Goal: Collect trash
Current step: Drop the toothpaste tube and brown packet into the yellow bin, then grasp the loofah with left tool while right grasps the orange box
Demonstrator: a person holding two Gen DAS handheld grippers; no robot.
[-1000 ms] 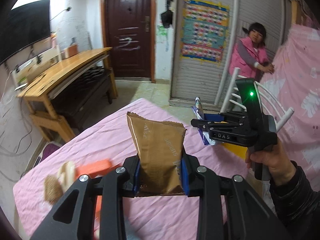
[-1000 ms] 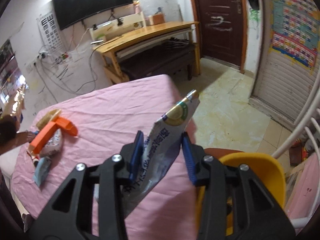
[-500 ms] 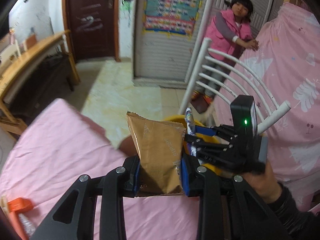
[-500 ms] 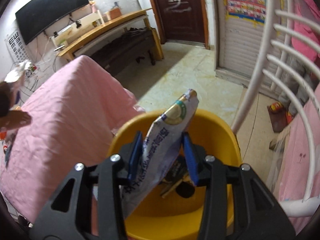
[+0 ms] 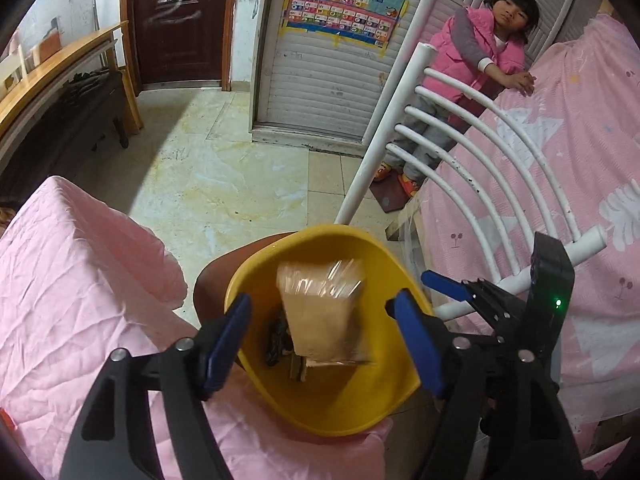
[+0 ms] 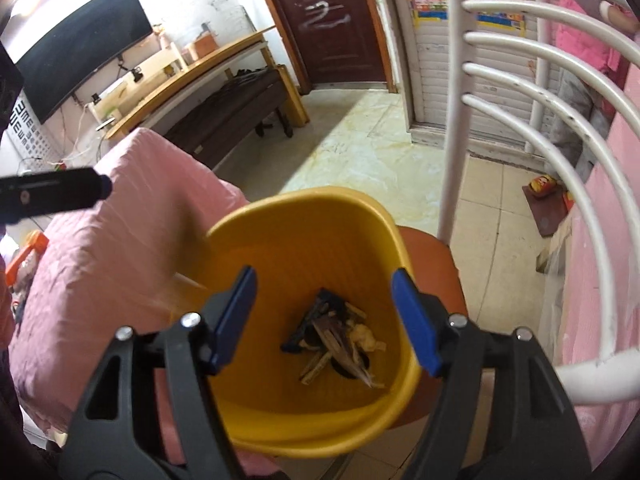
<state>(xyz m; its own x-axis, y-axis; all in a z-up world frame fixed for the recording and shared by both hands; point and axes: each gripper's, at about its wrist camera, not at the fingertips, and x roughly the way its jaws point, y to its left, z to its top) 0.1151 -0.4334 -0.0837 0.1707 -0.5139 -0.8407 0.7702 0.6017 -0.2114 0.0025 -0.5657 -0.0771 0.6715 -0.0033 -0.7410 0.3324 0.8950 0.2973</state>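
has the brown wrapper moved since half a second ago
Yes. The brown wrapper has left the left gripper, whose jaws now stand open, and is dropping into the yellow bin below.

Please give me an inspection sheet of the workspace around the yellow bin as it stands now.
Surface: pink cloth covers the table beside the bin.
Job's things: brown wrapper, blurred, over the yellow bin; dark scraps at the bottom.
Clutter: orange item on the cloth.
Grippers: left gripper and right gripper open above the bin.
Cables: wires near the TV wall.
Surroundings: white bed rail, child, door.
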